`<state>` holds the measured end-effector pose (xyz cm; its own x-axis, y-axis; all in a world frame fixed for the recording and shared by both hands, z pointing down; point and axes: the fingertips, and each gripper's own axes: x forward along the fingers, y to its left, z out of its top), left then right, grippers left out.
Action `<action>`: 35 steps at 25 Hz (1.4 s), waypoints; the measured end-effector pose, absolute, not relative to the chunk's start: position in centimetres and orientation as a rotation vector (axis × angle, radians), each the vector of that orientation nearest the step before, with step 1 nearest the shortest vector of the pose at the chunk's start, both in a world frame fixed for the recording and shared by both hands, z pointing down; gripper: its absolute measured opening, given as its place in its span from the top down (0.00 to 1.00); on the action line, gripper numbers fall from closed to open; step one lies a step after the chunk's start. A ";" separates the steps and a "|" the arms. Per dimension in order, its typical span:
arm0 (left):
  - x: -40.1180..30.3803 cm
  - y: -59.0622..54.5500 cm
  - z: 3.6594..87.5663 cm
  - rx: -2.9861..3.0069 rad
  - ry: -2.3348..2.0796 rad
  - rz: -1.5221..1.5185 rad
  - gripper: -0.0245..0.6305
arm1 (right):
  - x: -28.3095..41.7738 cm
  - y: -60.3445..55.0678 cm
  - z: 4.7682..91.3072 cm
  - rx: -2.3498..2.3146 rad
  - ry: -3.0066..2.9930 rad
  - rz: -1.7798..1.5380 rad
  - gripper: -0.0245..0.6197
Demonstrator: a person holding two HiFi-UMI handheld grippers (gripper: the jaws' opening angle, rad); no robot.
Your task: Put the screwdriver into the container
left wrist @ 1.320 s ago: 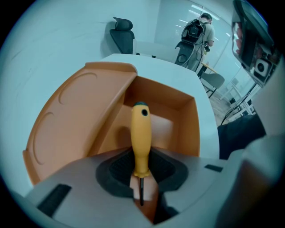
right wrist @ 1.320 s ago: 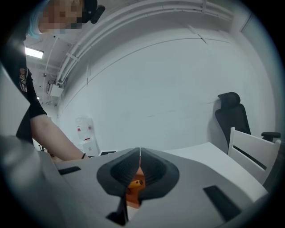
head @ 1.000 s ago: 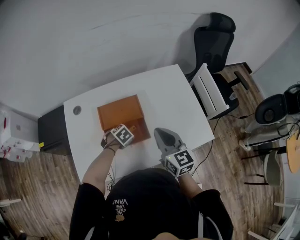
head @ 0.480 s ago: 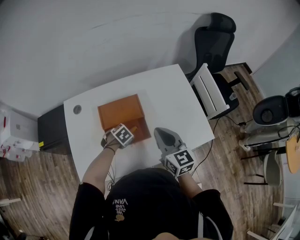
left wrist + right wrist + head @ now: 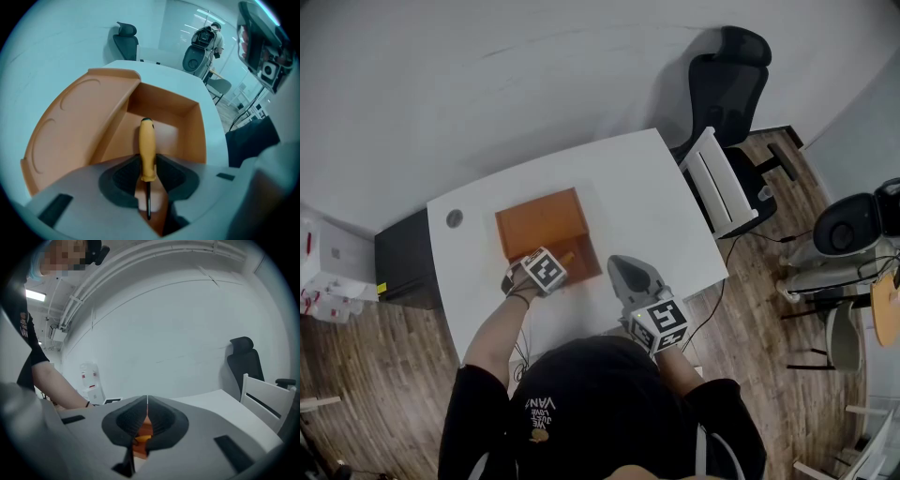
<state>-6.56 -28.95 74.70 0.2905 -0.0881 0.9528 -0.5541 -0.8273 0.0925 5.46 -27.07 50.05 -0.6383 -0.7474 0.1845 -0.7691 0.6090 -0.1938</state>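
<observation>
The only legible wording is sitting on the person's black short-sleeved shirt (image 5: 542, 417), low in the head view just left of centre. Small pale print, upside down to the camera, is reading "WE JUST LOVE" and then a larger word beginning "VAN", whose ending is not showing clearly. At the left edge of the right gripper view, reddish letters "VAN" are showing on that shirt's sleeve (image 5: 23, 326). Two white cubes, one (image 5: 546, 270) left of centre and one (image 5: 661, 323) right of it, are carrying black square marker patterns, not letters. Red labels on the white dispenser (image 5: 90, 380) are showing too small to read.
</observation>
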 end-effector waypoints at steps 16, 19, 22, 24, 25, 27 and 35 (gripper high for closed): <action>-6.3 -29.2 72.9 2.244 -0.629 1.502 0.81 | 5.2 -26.5 49.8 1.292 -2.742 0.382 0.94; -6.2 -28.7 72.8 2.247 -0.613 1.477 0.78 | 5.0 -26.3 49.8 1.285 -2.743 0.381 0.94; -6.1 -28.8 72.2 2.276 -0.633 1.454 0.78 | 4.8 -26.1 49.8 1.283 -2.742 0.383 0.94; -6.0 -28.8 71.8 2.293 -0.647 1.442 0.78 | 4.8 -25.9 49.7 1.284 -2.742 0.383 0.94; -6.1 -28.9 71.7 2.298 -0.655 1.442 0.78 | 4.7 -25.8 49.7 1.285 -2.743 0.382 0.94; -6.3 -28.9 71.5 2.301 -0.671 1.453 0.78 | 4.6 -25.6 49.7 1.286 -2.743 0.380 0.94; -6.5 -28.6 70.4 2.349 -0.698 1.421 0.87 | 4.3 -24.7 49.4 1.305 -2.741 0.370 0.94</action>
